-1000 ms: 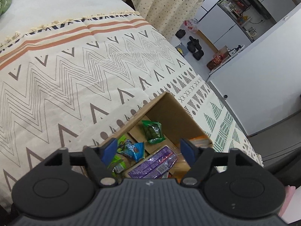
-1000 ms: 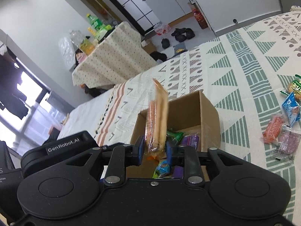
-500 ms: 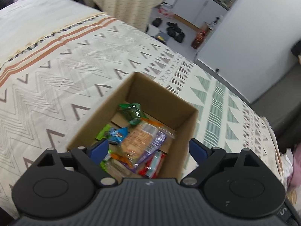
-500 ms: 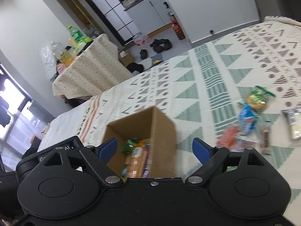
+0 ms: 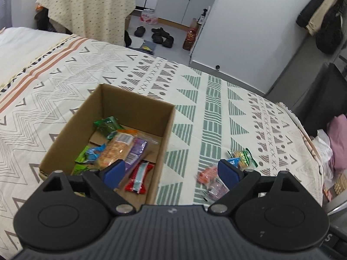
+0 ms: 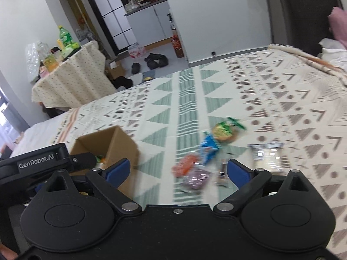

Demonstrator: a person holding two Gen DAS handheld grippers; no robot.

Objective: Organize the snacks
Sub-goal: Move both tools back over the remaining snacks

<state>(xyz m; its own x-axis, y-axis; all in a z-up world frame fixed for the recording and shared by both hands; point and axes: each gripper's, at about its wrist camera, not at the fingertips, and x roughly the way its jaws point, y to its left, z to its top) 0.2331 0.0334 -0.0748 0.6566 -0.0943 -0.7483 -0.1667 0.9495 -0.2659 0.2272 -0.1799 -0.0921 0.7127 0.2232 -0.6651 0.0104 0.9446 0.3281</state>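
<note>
An open cardboard box [image 5: 164,127] sits on the patterned bedspread and holds several snacks, with an orange cracker pack [image 5: 116,149] on top beside a purple bar [image 5: 137,151] and a red pack [image 5: 138,178]. My left gripper [image 5: 171,171] is open and empty above the box's near right corner. My right gripper [image 6: 179,170] is open and empty, right of the box [image 6: 121,145]. Loose snacks lie ahead of it: an orange pack [image 6: 184,166], a blue pack [image 6: 208,149], a green round cookie pack [image 6: 225,131], a clear pack [image 6: 266,156] and a purple one [image 6: 196,178].
The bedspread [image 5: 216,117] ends at its right edge near pink laundry [image 5: 338,143]. A cloth-covered table [image 6: 71,78] with bottles stands beyond the bed. Shoes [image 5: 161,35] lie on the floor by white cabinets.
My right gripper opened and dropped the orange cracker pack into the box, then swung right toward the loose snacks. My left gripper pulled back and turned right.
</note>
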